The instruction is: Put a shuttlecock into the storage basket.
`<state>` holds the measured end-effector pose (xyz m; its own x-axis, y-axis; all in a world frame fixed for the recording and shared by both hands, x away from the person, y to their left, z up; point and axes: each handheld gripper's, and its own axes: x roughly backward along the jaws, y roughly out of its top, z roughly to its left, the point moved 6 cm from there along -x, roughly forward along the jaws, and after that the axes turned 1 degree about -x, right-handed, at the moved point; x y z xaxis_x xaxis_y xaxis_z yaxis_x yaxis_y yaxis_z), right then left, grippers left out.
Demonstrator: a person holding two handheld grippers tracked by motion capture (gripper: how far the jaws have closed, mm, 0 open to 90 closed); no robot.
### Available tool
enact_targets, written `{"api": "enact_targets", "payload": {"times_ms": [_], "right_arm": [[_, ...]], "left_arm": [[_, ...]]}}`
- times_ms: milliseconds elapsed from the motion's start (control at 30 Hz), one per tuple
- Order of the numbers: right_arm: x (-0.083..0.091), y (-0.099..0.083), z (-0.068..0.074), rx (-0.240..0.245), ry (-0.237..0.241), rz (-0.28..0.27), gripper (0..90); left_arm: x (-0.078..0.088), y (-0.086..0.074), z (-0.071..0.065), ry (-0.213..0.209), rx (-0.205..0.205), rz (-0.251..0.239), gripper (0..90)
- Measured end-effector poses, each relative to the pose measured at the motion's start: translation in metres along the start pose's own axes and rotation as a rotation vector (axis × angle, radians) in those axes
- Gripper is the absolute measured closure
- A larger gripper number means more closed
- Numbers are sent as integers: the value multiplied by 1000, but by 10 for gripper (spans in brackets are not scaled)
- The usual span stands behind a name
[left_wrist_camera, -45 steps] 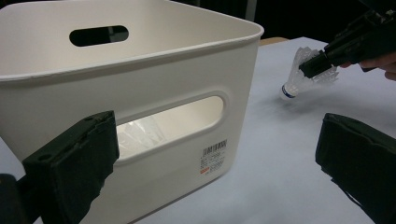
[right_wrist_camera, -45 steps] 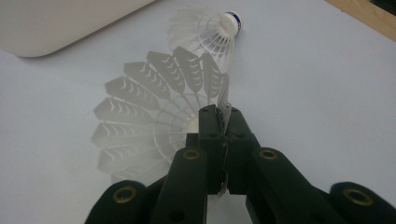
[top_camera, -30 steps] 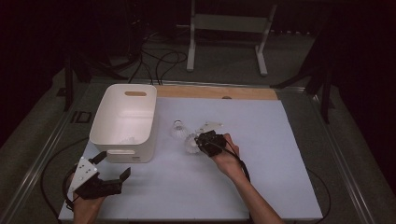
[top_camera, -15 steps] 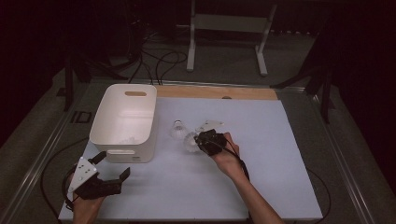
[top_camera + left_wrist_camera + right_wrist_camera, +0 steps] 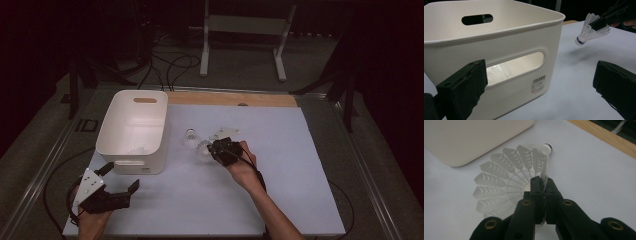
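Observation:
My right gripper (image 5: pixel 213 148) is shut on the feather skirt of a white shuttlecock (image 5: pixel 203 149), held just above the white mat; in the right gripper view the jaws (image 5: pixel 541 181) pinch the rim of that shuttlecock (image 5: pixel 499 190). In the left gripper view the same shuttlecock (image 5: pixel 589 31) hangs cork down. A second shuttlecock (image 5: pixel 190 135) rests on the mat just beyond, its blue-banded cork (image 5: pixel 548 147) showing. My left gripper (image 5: pixel 121 176) is open at the near left, facing the white bin (image 5: pixel 499 37) with nothing between its jaws.
The white bin (image 5: pixel 120 145) stands at the left of the mat, and a shuttlecock (image 5: pixel 499 72) shows inside it through the handle slot. A wooden strip (image 5: pixel 230 98) edges the far side. A metal stand (image 5: pixel 245 30) and cables lie on the floor behind.

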<state>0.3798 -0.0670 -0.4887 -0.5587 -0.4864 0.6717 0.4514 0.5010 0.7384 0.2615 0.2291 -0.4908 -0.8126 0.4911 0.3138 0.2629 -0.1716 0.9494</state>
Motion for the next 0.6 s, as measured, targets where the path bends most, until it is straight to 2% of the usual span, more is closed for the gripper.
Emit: {"api": "enact_targets", "payload": {"times_ms": [600], "right_arm": [[5,8,3,7,4,-17,881]], "left_arm": [[0,0,0,-1,-1,0,0]]}}
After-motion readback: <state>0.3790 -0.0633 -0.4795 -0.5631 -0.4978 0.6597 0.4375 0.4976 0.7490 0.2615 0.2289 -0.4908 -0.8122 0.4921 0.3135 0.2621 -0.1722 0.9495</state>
